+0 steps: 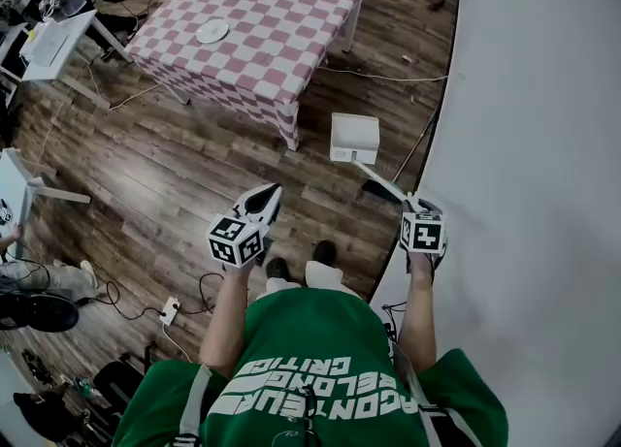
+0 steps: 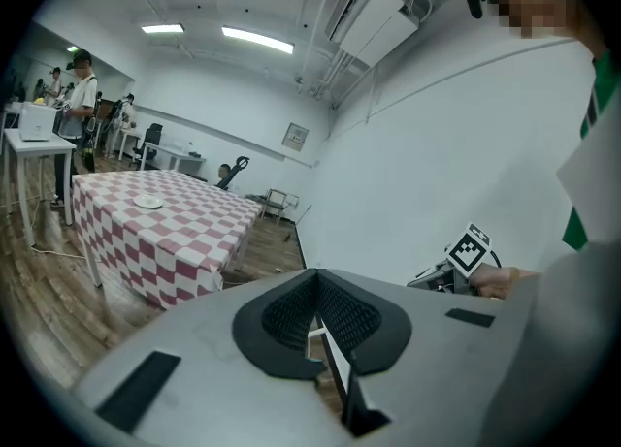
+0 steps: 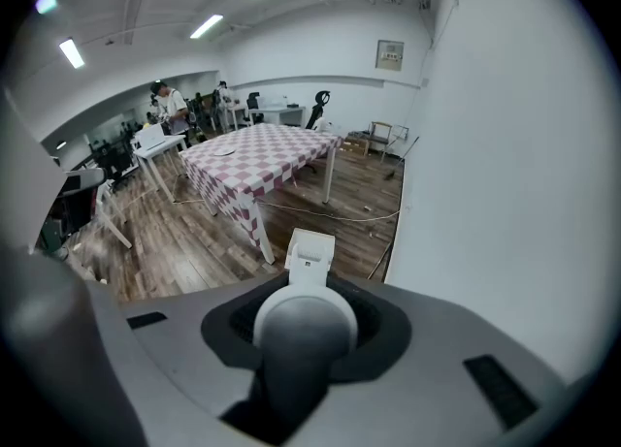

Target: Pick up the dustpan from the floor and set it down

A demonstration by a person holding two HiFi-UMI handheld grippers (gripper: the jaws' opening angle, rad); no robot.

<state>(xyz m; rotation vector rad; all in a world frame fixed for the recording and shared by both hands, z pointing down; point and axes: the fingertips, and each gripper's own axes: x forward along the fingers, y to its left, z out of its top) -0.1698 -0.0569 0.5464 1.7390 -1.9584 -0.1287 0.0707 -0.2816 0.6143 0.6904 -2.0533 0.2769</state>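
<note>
Dustpan held by its handle, close to table and wall

One white plastic long-handled dustpan (image 1: pixel 354 137) hangs low over the wood-plank floor (image 1: pixel 175 174), between one pink-checked cloth-covered table (image 1: pixel 262 18) and the white wall (image 1: pixel 543 144). The right gripper (image 1: pixel 413 206) angles down and clamps its handle. The left gripper (image 1: pixel 264 201), near level, has its jaws narrow and empty.

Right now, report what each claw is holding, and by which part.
The right claw grips the dustpan by the upper end of its long handle. The left claw holds nothing.
</note>
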